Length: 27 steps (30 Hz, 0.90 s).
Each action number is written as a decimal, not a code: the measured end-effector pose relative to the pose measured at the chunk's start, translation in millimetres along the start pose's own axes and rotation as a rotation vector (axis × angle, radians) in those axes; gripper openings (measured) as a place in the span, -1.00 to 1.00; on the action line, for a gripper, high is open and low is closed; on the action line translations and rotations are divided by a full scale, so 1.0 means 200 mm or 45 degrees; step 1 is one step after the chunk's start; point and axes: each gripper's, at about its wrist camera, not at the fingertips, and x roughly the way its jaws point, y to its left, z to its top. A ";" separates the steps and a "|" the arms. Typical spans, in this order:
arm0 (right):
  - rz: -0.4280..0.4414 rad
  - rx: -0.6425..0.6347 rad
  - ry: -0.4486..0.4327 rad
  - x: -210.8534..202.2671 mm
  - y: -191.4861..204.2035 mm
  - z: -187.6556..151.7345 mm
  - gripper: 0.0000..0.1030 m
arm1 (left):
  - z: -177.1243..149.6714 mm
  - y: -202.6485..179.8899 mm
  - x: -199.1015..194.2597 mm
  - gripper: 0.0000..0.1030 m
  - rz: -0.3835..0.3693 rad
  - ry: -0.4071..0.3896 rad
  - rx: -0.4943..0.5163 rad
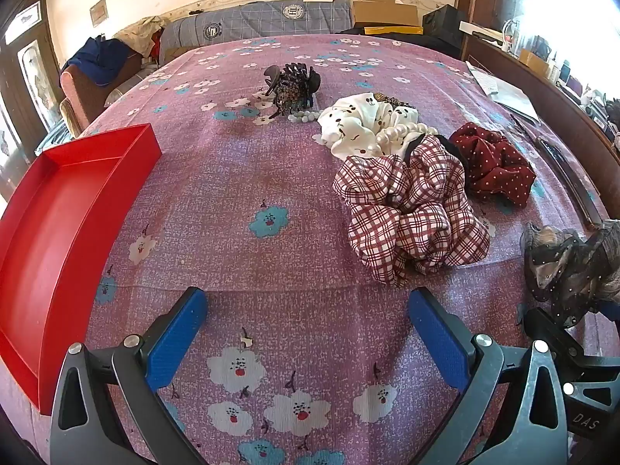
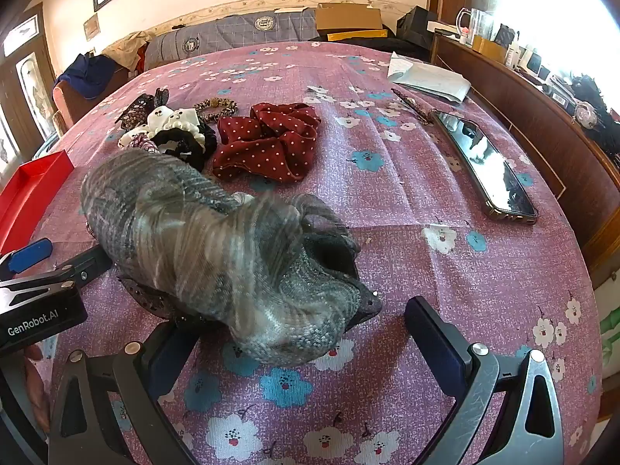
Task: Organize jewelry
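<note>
Right gripper [image 2: 302, 321] fingers spread wide around the blurred grey sheer dotted scrunchie [image 2: 232, 267] on the pink floral cloth [image 2: 426, 193]; left gripper [image 1: 306, 325] spread, empty, beside the red plastic tray [image 1: 58, 232].

Red tray [image 1: 58, 209], checked scrunchie [image 1: 407, 213]

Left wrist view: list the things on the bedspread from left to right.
Red tray → black claw clip → plaid scrunchie → red dotted scrunchie → grey mesh scrunchie. The white scrunchie and beads overlap the plaid one, so they are left out.
</note>
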 end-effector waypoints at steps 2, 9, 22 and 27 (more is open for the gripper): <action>0.000 0.000 0.000 0.00 0.00 0.00 1.00 | 0.00 0.00 0.00 1.00 0.000 0.001 0.000; -0.002 -0.001 0.001 -0.01 0.00 0.00 1.00 | 0.04 0.03 -0.08 1.00 -0.038 0.111 -0.054; -0.001 -0.001 0.001 -0.02 0.00 0.00 1.00 | 0.04 0.10 -0.63 1.00 0.013 0.007 -0.046; -0.002 -0.008 0.011 -0.03 0.00 0.00 1.00 | 0.04 0.12 -0.70 1.00 -0.011 -0.016 -0.057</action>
